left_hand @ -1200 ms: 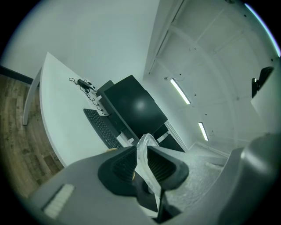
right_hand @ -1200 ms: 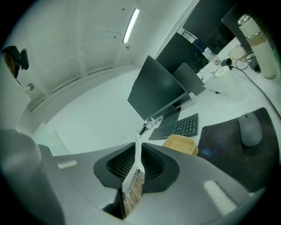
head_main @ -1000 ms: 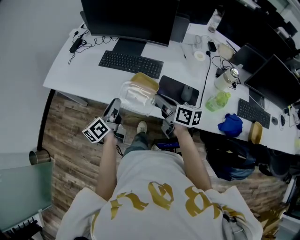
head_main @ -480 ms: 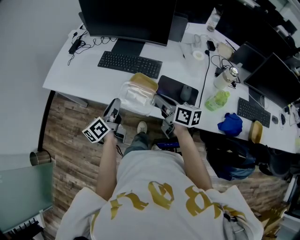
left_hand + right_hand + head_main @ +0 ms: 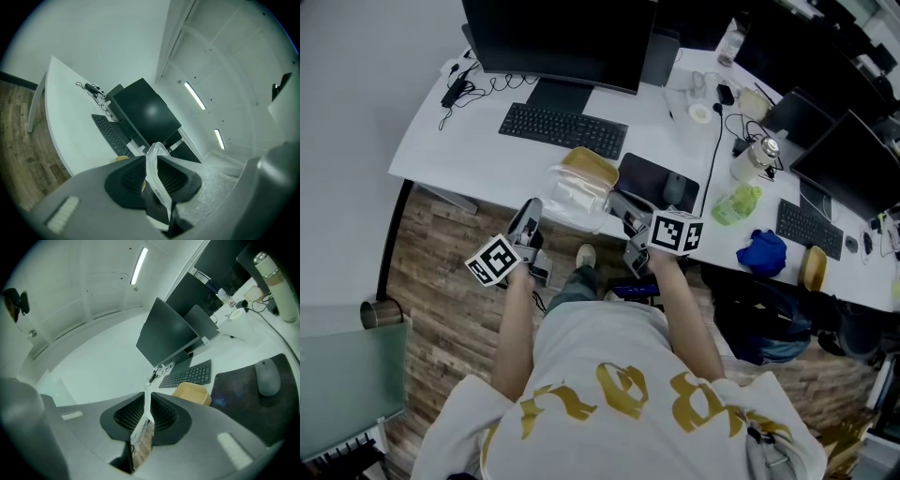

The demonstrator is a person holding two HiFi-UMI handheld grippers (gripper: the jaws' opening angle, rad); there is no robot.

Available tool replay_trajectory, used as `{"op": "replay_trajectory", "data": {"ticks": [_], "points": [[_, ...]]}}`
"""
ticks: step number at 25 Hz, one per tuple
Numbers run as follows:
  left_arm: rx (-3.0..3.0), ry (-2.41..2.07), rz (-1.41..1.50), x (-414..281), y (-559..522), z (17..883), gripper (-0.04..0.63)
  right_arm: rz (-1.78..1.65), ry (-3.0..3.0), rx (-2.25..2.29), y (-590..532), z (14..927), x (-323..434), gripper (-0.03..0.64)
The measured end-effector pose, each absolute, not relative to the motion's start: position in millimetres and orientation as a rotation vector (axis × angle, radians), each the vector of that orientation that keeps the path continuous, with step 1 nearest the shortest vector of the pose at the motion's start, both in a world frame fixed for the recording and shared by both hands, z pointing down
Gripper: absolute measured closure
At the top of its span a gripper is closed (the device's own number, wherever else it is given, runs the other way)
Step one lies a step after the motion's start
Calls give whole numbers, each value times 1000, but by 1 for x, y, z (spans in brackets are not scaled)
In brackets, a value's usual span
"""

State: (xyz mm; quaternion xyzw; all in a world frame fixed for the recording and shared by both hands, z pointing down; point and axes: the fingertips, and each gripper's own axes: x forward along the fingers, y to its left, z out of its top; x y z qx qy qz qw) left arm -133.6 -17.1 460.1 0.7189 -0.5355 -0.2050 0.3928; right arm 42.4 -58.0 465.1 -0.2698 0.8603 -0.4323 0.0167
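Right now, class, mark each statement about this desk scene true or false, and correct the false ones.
1. The left gripper has its jaws shut on a clear plastic bag. True.
2. The right gripper is open and empty. False: its jaws are shut on an edge of the same bag.
3. A tan container sits on the desk next to the keyboard. True.
4. The mouse lies on bare white desk. False: it lies on the dark mouse pad.
5. The monitor behind the keyboard shows a bright picture. False: its screen is dark.
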Motion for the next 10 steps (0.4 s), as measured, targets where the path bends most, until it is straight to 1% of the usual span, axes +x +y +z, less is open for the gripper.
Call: {"op": "replay_trajectory", "data": {"ticks": [10], "points": [[1818,-1354,-519,-133,-19,461,528,-1353,2669,-838,-58,464,42,552]]}}
